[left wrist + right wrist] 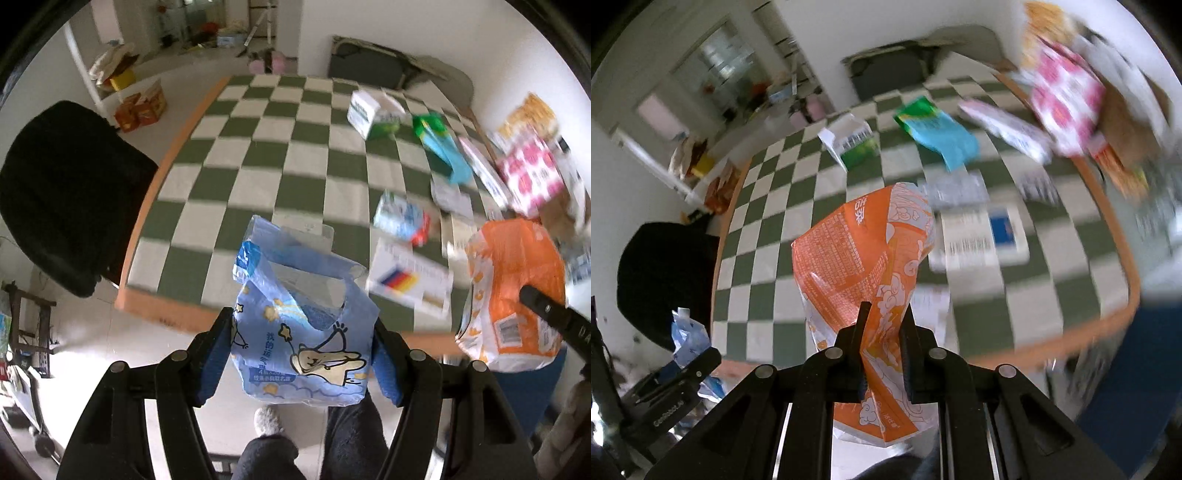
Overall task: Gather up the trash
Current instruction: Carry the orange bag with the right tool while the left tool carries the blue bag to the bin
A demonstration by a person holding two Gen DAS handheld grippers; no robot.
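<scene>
My left gripper (301, 332) is shut on a blue plastic wrapper with a cartoon print (299, 325), held in the air in front of the table edge. My right gripper (884, 321) is shut on a crumpled orange plastic wrapper (860, 254), also lifted above the table's near edge. The orange wrapper shows in the left wrist view (513, 291) at the right with the right gripper's finger (546, 306) on it. The blue wrapper (689, 332) and left gripper (676, 384) show at the lower left of the right wrist view.
A green-and-white checked table (280, 155) with an orange rim carries more litter: a white-green carton (373, 114), a green-blue packet (439, 144), a pink-white pack (528, 173), papers and cards (410, 277). A black chair (62, 192) stands left. My legs are below.
</scene>
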